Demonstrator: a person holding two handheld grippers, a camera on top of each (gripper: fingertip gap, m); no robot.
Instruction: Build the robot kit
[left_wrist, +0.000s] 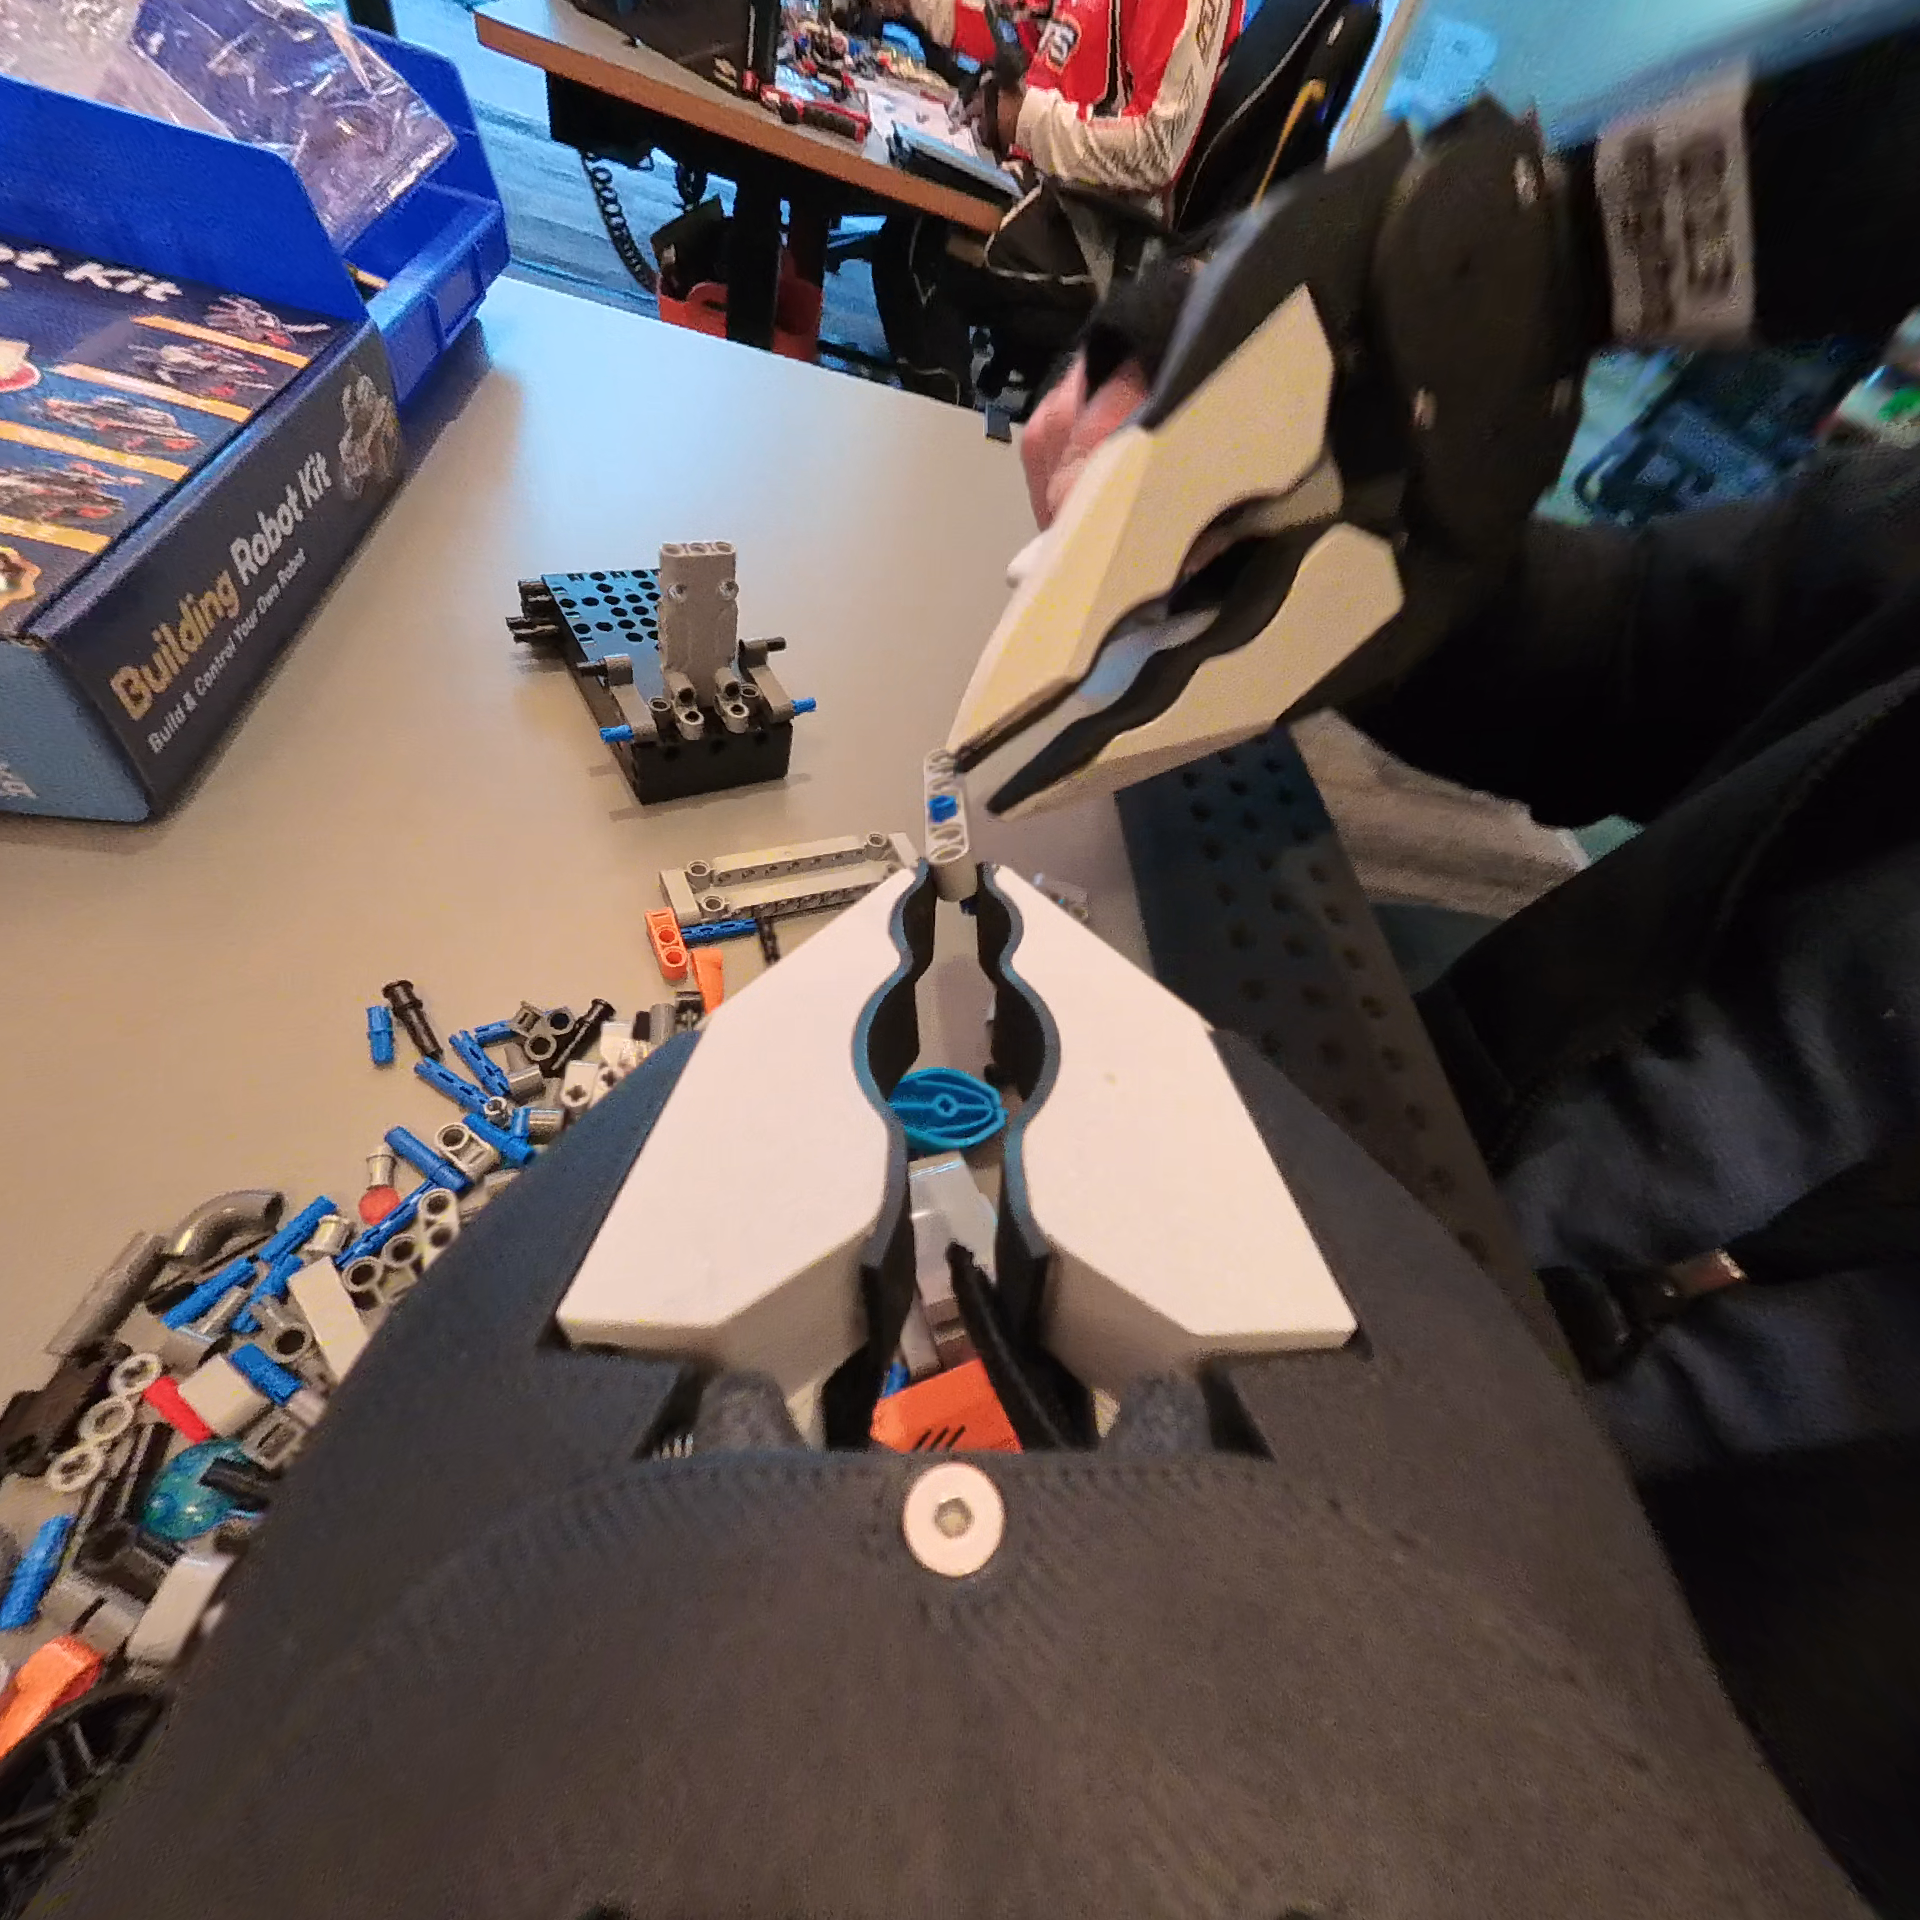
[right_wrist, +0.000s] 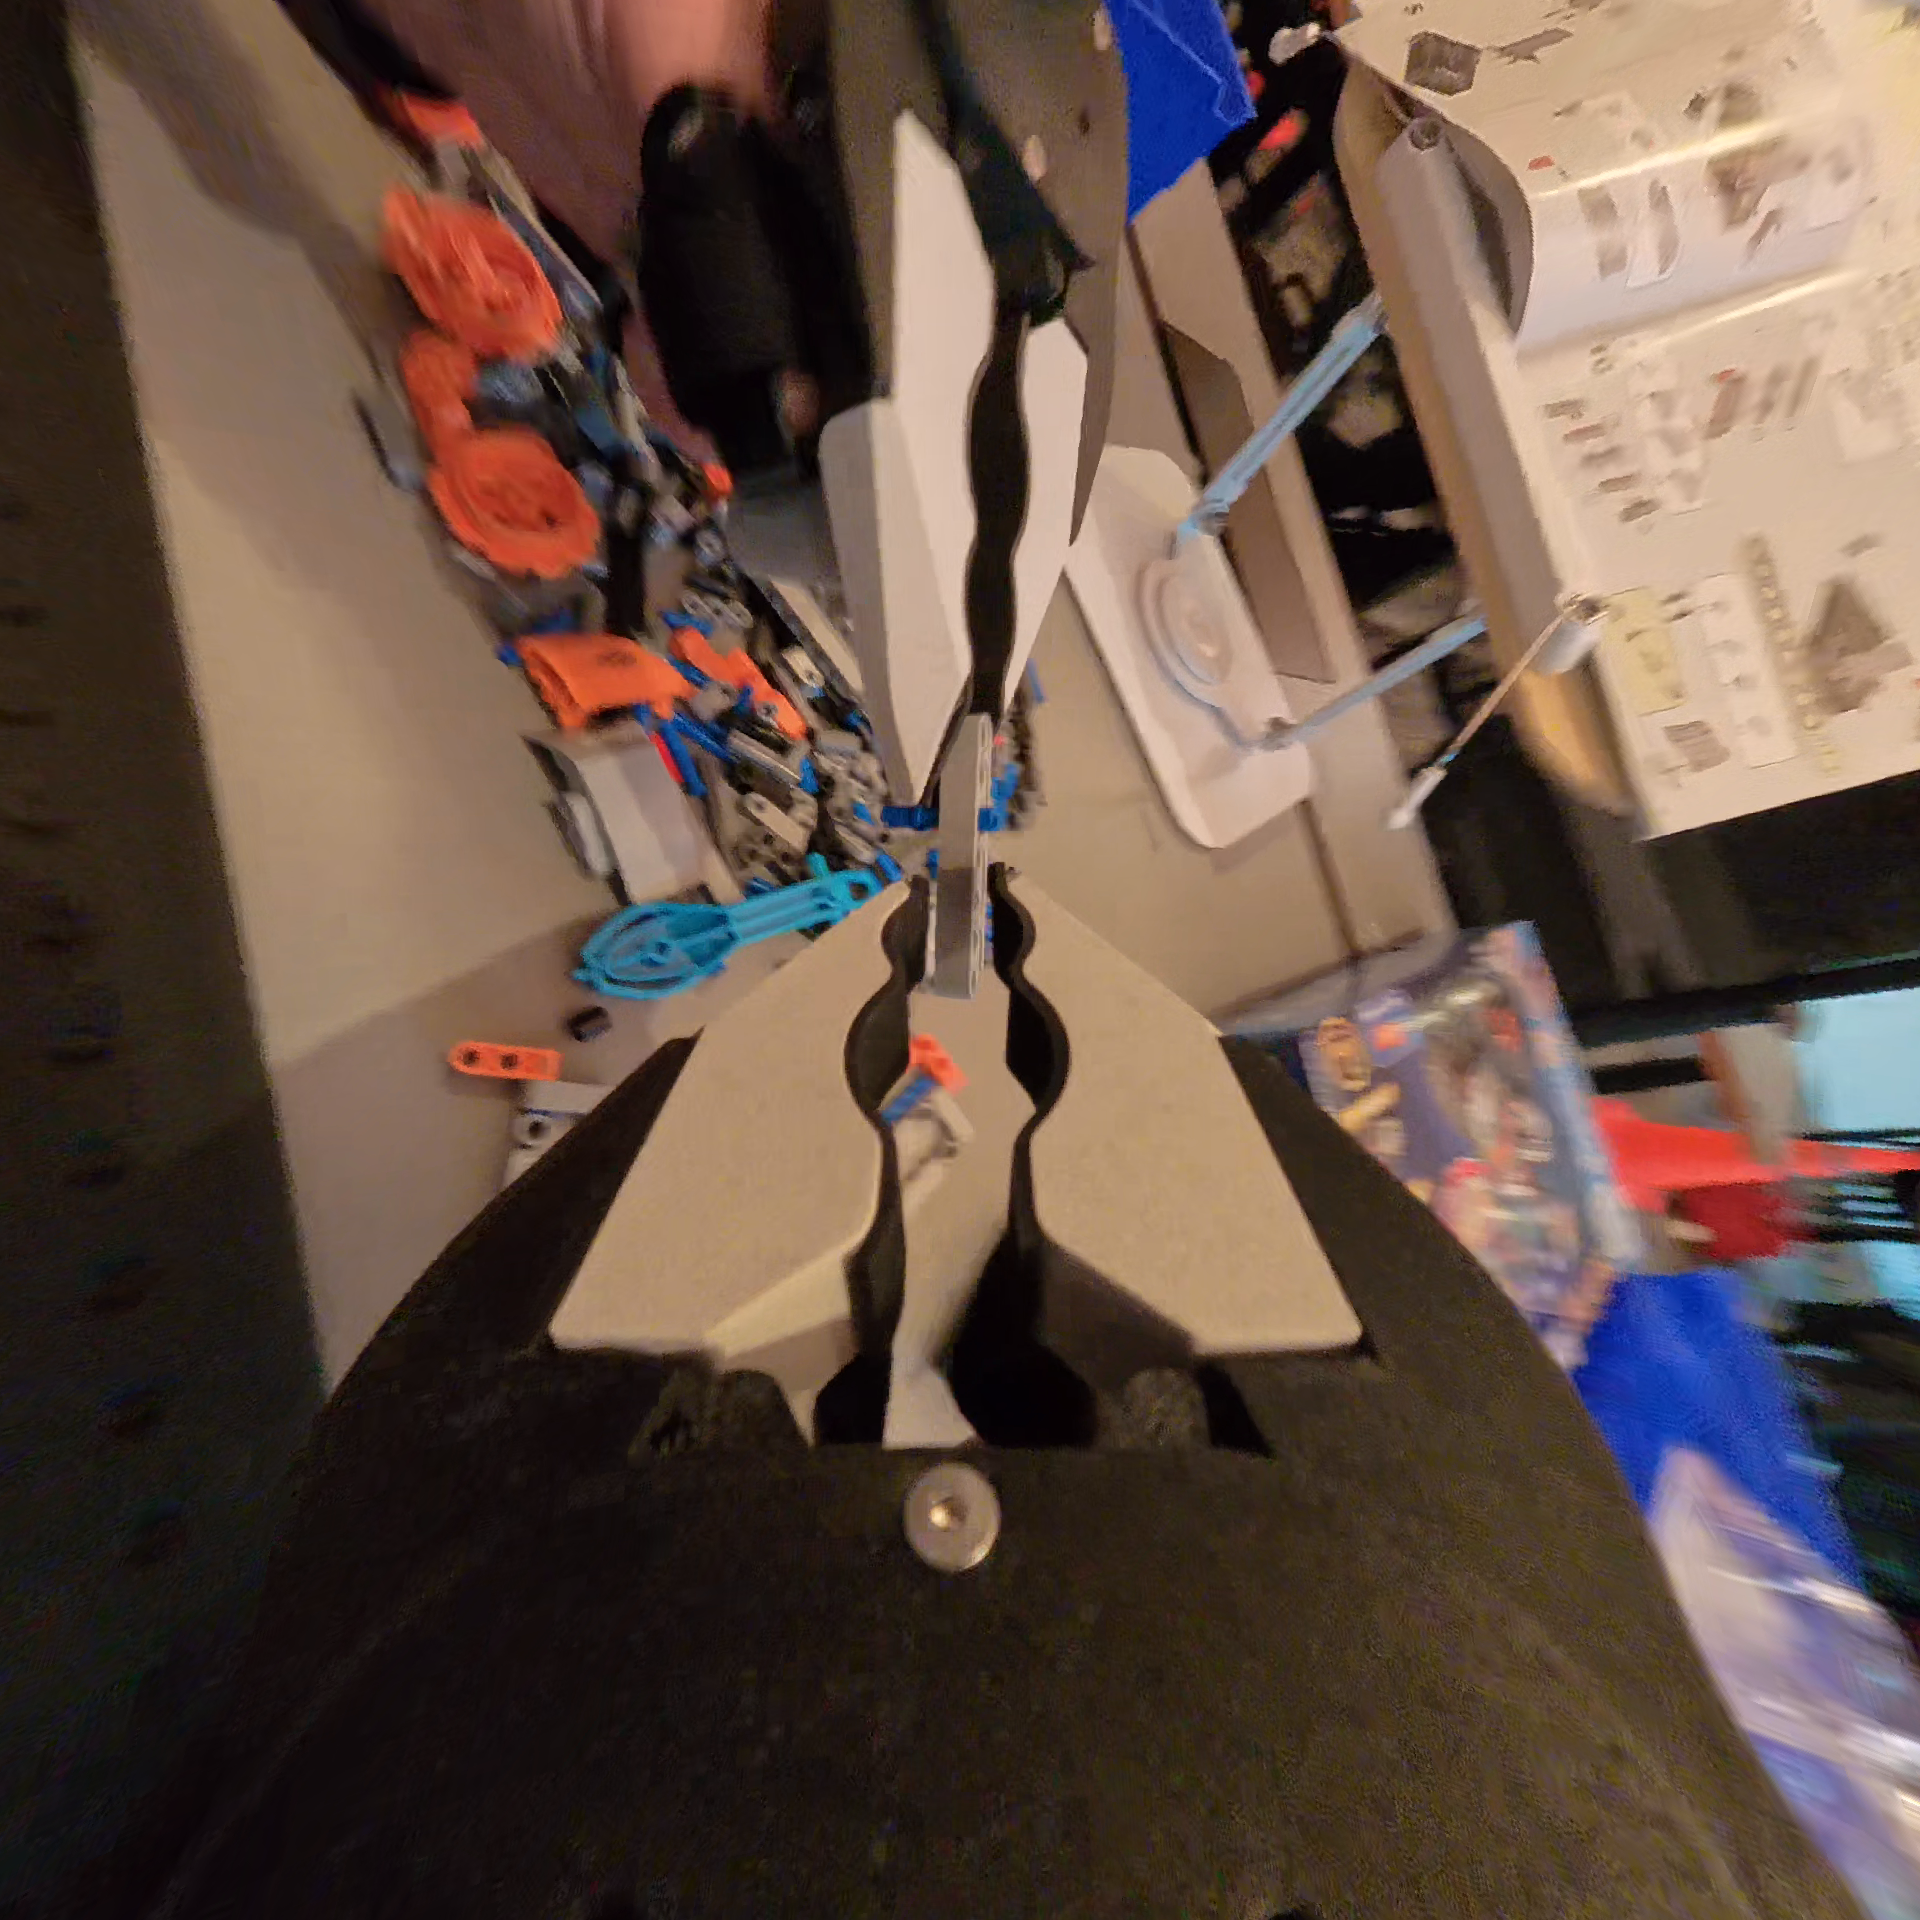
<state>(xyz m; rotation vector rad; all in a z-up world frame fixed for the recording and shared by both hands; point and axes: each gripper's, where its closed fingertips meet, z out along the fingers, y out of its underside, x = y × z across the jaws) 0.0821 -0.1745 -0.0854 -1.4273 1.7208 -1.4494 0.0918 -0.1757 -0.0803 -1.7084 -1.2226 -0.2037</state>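
Note:
A short grey beam (left_wrist: 943, 831) with a blue pin through it is held up above the table between both grippers. My left gripper (left_wrist: 954, 883) is shut on its lower end. My right gripper (left_wrist: 975, 779) reaches in from the upper right and is shut on its upper end. In the right wrist view the same beam (right_wrist: 961, 821) sits between my right gripper's (right_wrist: 954, 899) tips, and the left gripper (right_wrist: 951, 753) clamps its far end from above. The blue pin sticks out of both sides of the beam.
A black perforated base with a grey upright block (left_wrist: 681, 665) stands on the grey table (left_wrist: 416, 883). Loose parts (left_wrist: 312, 1247) lie at the left, grey beams (left_wrist: 779, 878) just ahead. A blue kit box (left_wrist: 156, 520), blue bin (left_wrist: 260, 208) and black perforated plate (left_wrist: 1278, 935) border them. Orange wheels (right_wrist: 478, 270) and an instruction sheet (right_wrist: 1714, 416) show too. The grippers are tip to tip, or close to it.

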